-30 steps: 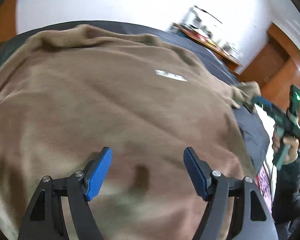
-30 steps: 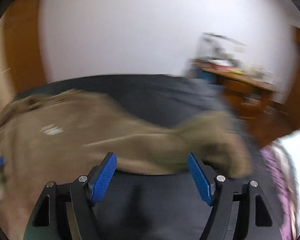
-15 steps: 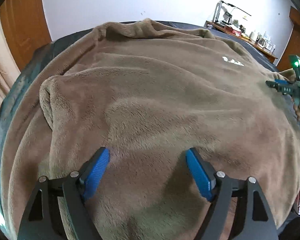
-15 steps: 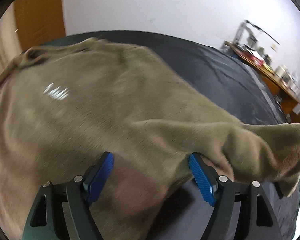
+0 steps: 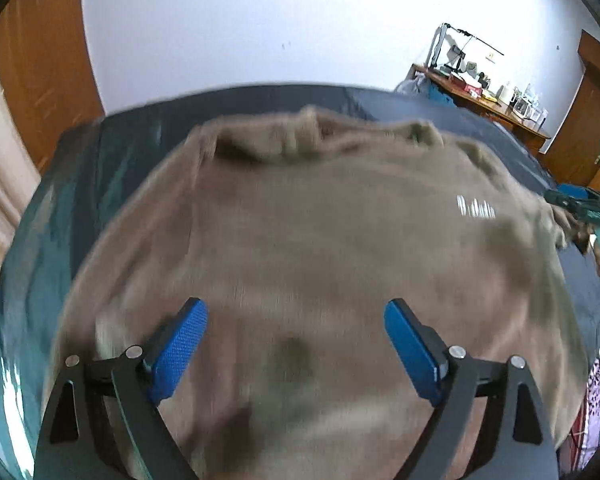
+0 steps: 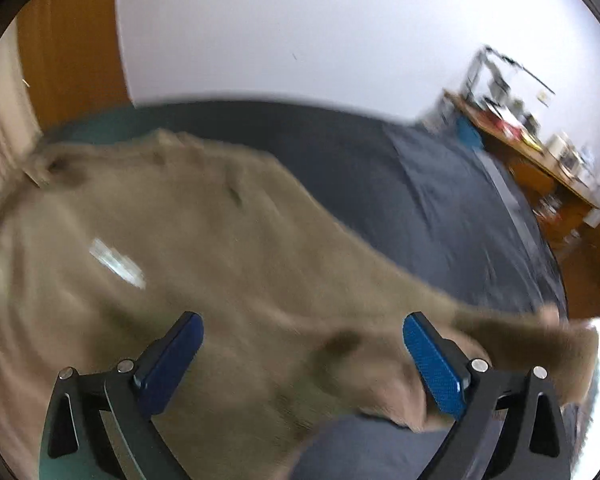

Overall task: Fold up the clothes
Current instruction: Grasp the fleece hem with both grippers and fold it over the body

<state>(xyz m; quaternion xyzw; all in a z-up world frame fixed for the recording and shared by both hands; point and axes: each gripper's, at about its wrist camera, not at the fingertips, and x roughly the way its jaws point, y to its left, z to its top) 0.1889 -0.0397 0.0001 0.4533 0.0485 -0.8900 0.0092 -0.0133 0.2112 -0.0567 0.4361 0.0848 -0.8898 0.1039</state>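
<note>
brown fleece top spread on the dark bed, both grippers open above it

at the far left of the left wrist view stand a wooden door panel [image 5: 44,80] and a pale curtain [image 5: 0,184]. the dark bedsheet [image 5: 60,208] shows beyond them, and on it lies the brown fleece sweatshirt [image 5: 320,232], blurred. its neckline [image 5: 276,144] points away from the camera toward the white wall [image 5: 260,20], so its long axis runs from the near edge of the bed to the far one. a small white logo [image 5: 476,208] sits on the chest, right of centre. the left gripper [image 5: 296,344] hangs over the lower body of the garment, jaws spread wide, nothing between the blue pads. at the right edge the right gripper [image 5: 580,204] is at the sweatshirt's side. a cluttered wooden desk [image 5: 484,100] stands behind.

in the right wrist view the sweatshirt [image 6: 204,240] fills the left, logo [image 6: 116,260] on the left, and a sleeve [image 6: 520,340] trails right across the sheet [image 6: 440,200]. the right gripper [image 6: 304,360] has its jaws spread, with the fabric lying under and around the right pad; whether it touches, i cannot tell.
</note>
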